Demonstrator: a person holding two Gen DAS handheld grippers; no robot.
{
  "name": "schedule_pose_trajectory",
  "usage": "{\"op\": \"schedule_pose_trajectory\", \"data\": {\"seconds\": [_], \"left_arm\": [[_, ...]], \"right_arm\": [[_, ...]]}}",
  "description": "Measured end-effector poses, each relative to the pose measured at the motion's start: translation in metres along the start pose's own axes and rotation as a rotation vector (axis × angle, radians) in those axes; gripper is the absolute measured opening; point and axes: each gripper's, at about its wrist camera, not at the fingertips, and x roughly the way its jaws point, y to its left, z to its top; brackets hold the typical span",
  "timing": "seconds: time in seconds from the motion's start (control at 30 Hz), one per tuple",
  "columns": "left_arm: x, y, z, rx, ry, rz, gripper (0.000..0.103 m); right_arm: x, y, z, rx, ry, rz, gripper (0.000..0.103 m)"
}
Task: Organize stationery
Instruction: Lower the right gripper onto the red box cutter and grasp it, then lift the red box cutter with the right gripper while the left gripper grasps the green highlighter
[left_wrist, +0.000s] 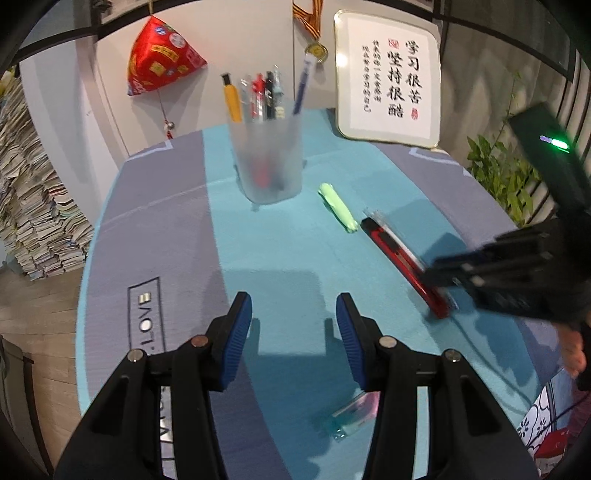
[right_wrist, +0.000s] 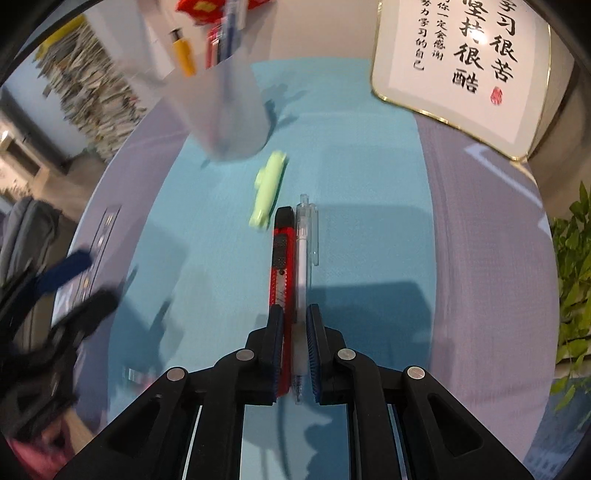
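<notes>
upright, the frosted cup (left_wrist: 269, 162) holds pens (left_wrist: 258, 96) (right claw (right_wrist: 294, 345) clamps cutter (right_wrist: 281, 258) and pen (right_wrist: 303, 254); left claw (left_wrist: 294, 339) apart).

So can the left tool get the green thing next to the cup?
Probably yes. The left tool is open and empty, and only bare mat lies between it and the green highlighter. The right tool works farther right.

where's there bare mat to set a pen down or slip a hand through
Bare turquoise mat lies between the left gripper and the frosted pen cup, and left toward the grey stripe. It is crowded on the right: green highlighter, red utility knife and clear pen, both between the right gripper fingers. A small clear item lies near the left gripper.
</notes>
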Motion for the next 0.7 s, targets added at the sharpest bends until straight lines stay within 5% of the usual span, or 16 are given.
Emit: {"op": "schedule_pose_trajectory", "data": {"seconds": [0.23, 0.37, 0.7], "left_arm": [[0.018, -0.010, 0.014, -0.014, 0.029, -0.008, 0.046], [0.022, -0.010, 0.028, -0.047, 0.025, 0.000, 0.046], [0.013, 0.015, 0.026, -0.106, 0.007, 0.025, 0.046]], "right_arm": [[-0.027, -0.004, -0.010, -0.004, -0.115, -0.049, 0.014], [-0.014, 0.016, -0.003, -0.038, -0.113, 0.014, 0.014], [0.013, 0.020, 0.014, -0.067, -0.111, -0.081, 0.014]]}}
